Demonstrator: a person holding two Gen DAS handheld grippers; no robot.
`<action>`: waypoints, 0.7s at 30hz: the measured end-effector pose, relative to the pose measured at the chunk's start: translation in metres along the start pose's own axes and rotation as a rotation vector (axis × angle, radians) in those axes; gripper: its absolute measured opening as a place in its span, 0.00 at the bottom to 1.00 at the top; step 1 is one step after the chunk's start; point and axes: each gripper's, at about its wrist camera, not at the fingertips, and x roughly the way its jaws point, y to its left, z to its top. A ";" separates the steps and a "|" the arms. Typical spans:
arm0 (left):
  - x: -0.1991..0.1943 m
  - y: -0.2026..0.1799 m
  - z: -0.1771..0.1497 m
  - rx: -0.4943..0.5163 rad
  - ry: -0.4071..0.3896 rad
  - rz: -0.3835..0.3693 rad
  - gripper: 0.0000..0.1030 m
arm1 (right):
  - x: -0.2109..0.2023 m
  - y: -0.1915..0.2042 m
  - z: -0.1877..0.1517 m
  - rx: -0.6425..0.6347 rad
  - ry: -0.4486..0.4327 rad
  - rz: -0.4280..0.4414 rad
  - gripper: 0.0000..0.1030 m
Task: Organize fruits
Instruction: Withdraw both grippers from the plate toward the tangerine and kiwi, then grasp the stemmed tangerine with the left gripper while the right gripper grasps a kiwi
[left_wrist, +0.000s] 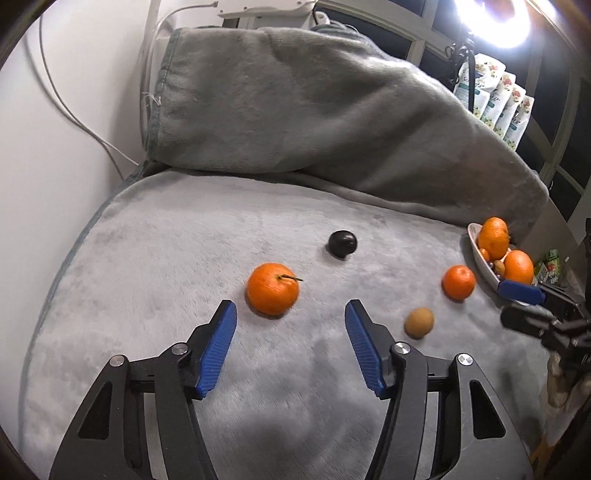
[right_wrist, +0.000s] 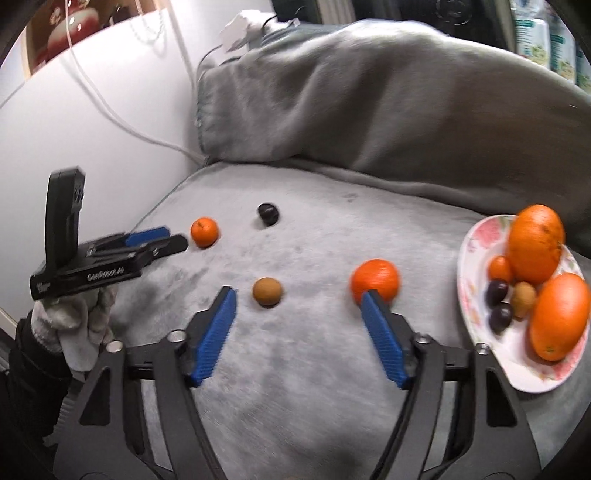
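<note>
On the grey blanket lie a stemmed tangerine (left_wrist: 272, 288) (right_wrist: 204, 232), a dark plum (left_wrist: 342, 243) (right_wrist: 268, 213), a small brown fruit (left_wrist: 419, 322) (right_wrist: 267, 291) and a second tangerine (left_wrist: 458, 282) (right_wrist: 375, 280). A floral plate (right_wrist: 476, 236) (left_wrist: 480, 258) at the right holds two large oranges (right_wrist: 537, 243) and several small fruits. My left gripper (left_wrist: 291, 308) is open and empty, just short of the stemmed tangerine. My right gripper (right_wrist: 298, 293) is open and empty; the brown fruit lies just beyond its left fingertip and the second tangerine touches its right fingertip.
A heaped grey blanket (left_wrist: 314, 103) rises along the back. White wall and cables (left_wrist: 66, 110) stand at the left. Floral packets (left_wrist: 502, 107) stand at the back right. The left gripper body and gloved hand (right_wrist: 74, 306) sit at the left of the right wrist view.
</note>
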 end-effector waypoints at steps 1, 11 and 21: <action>0.003 0.001 0.000 0.001 0.004 0.006 0.57 | 0.004 0.002 0.001 -0.004 0.008 0.002 0.61; 0.026 0.009 0.004 -0.008 0.055 0.016 0.52 | 0.047 0.024 0.005 -0.053 0.089 0.021 0.46; 0.043 0.006 0.013 0.007 0.085 0.033 0.45 | 0.066 0.031 0.003 -0.077 0.124 -0.003 0.34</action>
